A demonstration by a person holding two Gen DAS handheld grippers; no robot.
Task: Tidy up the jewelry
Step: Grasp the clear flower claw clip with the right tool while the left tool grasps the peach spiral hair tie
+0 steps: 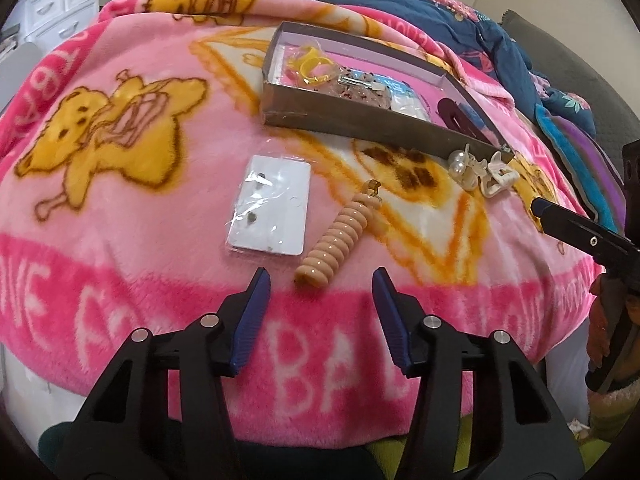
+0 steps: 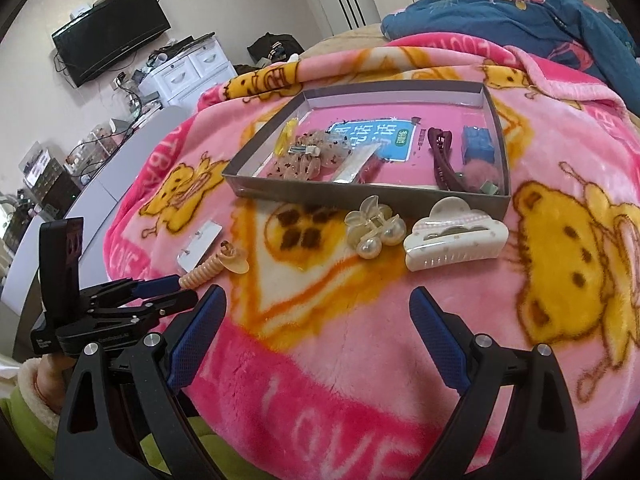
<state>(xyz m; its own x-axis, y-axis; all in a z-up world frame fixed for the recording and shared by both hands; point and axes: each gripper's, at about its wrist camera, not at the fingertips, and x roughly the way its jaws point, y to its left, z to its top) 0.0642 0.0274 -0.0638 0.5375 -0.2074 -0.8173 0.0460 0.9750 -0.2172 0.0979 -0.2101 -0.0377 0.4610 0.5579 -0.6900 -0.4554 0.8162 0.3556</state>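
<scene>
A shallow grey cardboard box (image 1: 360,120) (image 2: 360,196) lies on the pink blanket and holds several hair clips and packets. In front of it lie a beige spiral hair tie (image 1: 340,236) (image 2: 204,268), an earring card in plastic (image 1: 272,208) (image 2: 200,244), a pearl clip (image 1: 460,164) (image 2: 372,232) and a white claw clip (image 1: 498,178) (image 2: 452,240). My left gripper (image 1: 322,280) is open and empty, just short of the spiral tie; it also shows in the right wrist view (image 2: 168,292). My right gripper (image 2: 316,300) is open and empty, short of the two clips.
The pink cartoon blanket (image 1: 120,240) (image 2: 340,360) covers a bed. A blue floral quilt (image 1: 460,20) (image 2: 520,12) is bunched behind the box. White drawers (image 2: 188,68) and a wall television (image 2: 112,36) stand far left. The right gripper's finger (image 1: 568,224) shows at the right edge.
</scene>
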